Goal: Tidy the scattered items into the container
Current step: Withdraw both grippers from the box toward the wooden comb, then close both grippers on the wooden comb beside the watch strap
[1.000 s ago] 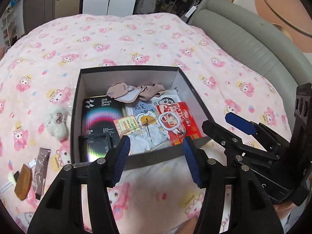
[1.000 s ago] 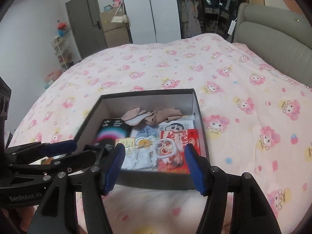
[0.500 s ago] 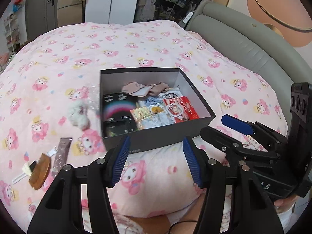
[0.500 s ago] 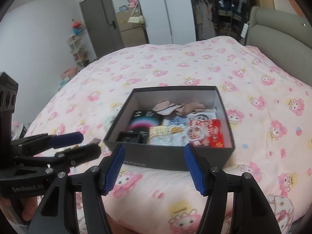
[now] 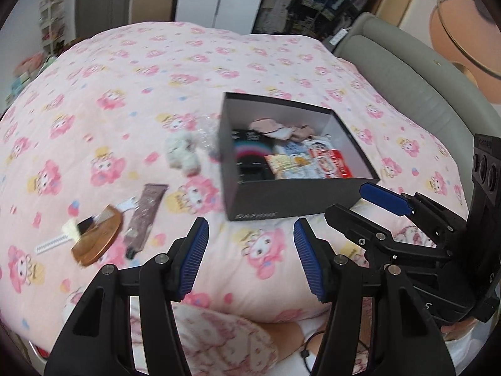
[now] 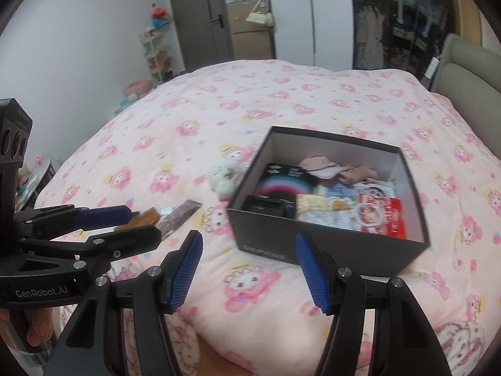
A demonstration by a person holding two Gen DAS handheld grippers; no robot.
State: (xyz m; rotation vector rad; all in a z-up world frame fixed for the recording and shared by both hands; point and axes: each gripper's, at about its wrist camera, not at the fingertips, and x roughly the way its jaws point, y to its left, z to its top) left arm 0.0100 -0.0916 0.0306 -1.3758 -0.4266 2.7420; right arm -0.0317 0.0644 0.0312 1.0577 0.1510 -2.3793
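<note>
The black box sits on the pink quilt and holds socks, a dark package, cards and a red packet. To its left lie a white plush toy, a brown tube, a wooden comb and a small white brush. My left gripper hovers open and empty over the quilt in front of the box. My right gripper is also open and empty, just short of the box. The plush toy and tube show beyond the left gripper.
A grey padded headboard borders the bed on the right. Wardrobes, a dark door and a shelf rack stand past the far end. The bed's near edge and a person's patterned clothing lie under the grippers.
Both grippers have drawn back from over the box toward the bed's near edge. The box now looks smaller and farther, and the loose items at the left have come more into view.
</note>
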